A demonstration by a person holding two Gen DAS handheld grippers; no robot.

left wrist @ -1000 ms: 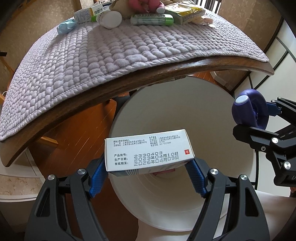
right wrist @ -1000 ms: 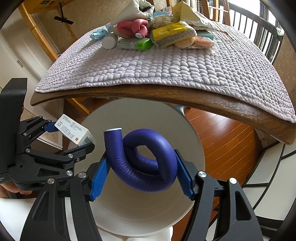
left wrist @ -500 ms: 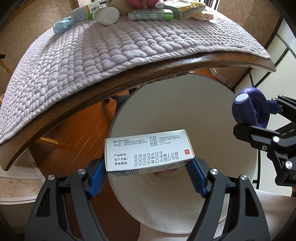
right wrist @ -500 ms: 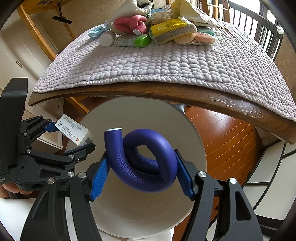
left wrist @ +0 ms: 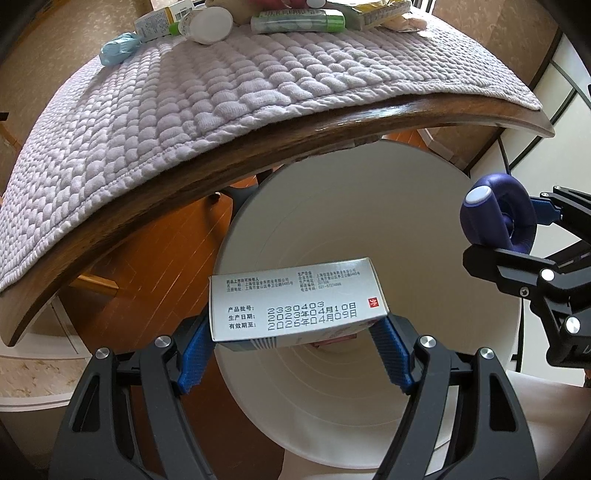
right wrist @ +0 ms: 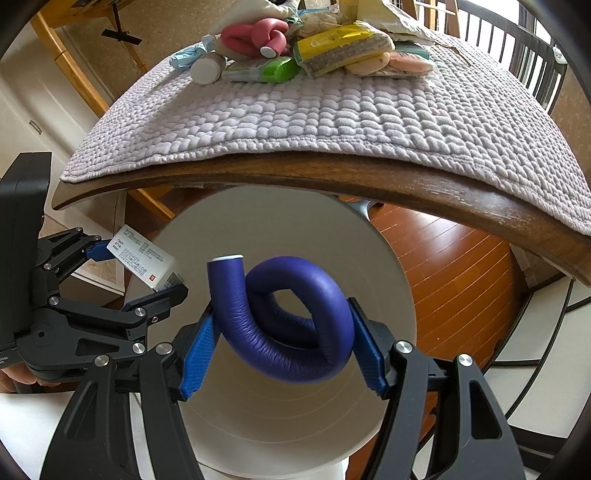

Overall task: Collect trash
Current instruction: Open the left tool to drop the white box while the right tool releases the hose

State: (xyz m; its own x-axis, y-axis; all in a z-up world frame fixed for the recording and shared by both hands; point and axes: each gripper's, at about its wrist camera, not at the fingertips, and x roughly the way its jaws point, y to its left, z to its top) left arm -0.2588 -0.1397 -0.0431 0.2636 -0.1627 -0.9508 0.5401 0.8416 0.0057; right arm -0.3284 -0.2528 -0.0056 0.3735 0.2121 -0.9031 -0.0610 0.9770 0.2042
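Observation:
My left gripper (left wrist: 293,354) is shut on a white medicine box (left wrist: 295,308) with printed dates and holds it over the open mouth of a white bin (left wrist: 369,206). My right gripper (right wrist: 282,349) is shut on a twisted purple foam roller (right wrist: 288,325) over the same bin (right wrist: 280,424). The roller (left wrist: 496,212) shows at the right in the left wrist view. The box (right wrist: 144,258) shows at the left in the right wrist view.
A wooden table edge (right wrist: 332,173) with a lilac quilted mat (right wrist: 332,114) hangs over the bin. At the mat's far end lie a pink roller (right wrist: 255,35), a green tube (right wrist: 266,70), a yellow packet (right wrist: 340,44) and a white bottle (left wrist: 207,24). The floor is wood (right wrist: 458,288).
Both grippers have sunk a little toward the bin while keeping hold of their items; the table edge sits higher in both views.

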